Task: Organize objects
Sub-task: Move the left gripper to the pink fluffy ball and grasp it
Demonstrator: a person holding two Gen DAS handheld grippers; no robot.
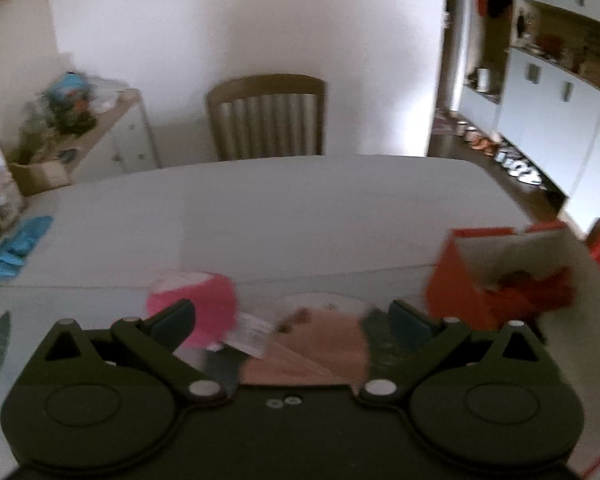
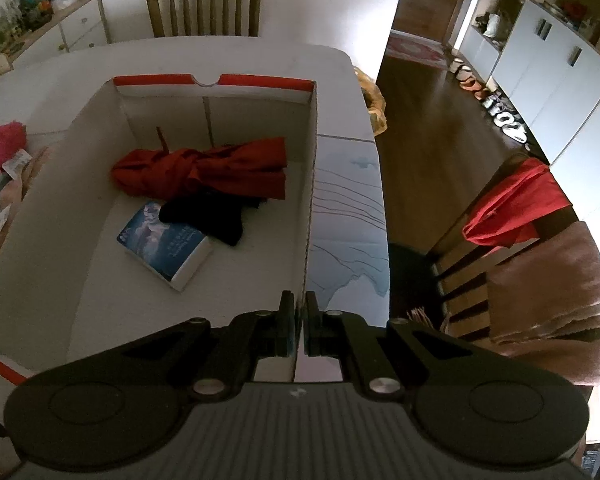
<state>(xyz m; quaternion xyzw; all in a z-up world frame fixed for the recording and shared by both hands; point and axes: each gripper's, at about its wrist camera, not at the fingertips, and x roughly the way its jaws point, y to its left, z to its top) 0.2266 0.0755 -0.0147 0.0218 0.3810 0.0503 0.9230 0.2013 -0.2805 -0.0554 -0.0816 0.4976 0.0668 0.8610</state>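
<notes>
A white cardboard box [image 2: 100,184] with red-edged flaps sits on the pale table [image 2: 340,184]. Inside lie a knotted red cloth [image 2: 204,168], a limp black fabric piece [image 2: 212,216] and a blue-covered paperback [image 2: 160,240]. The right gripper [image 2: 298,312] is clenched on the box's thin right wall. The left gripper [image 1: 292,320] is spread wide, empty, above a fuzzy pink bundle [image 1: 212,308] and flat peach-coloured sheets [image 1: 320,348] beside the box.

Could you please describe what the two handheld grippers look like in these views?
Both the left gripper and the right gripper are matte black plastic, with two round discs at the base, angled linkage arms with silver pivot pins, and flat fingers padded in dark teal. No cables or sleeves show.
</notes>
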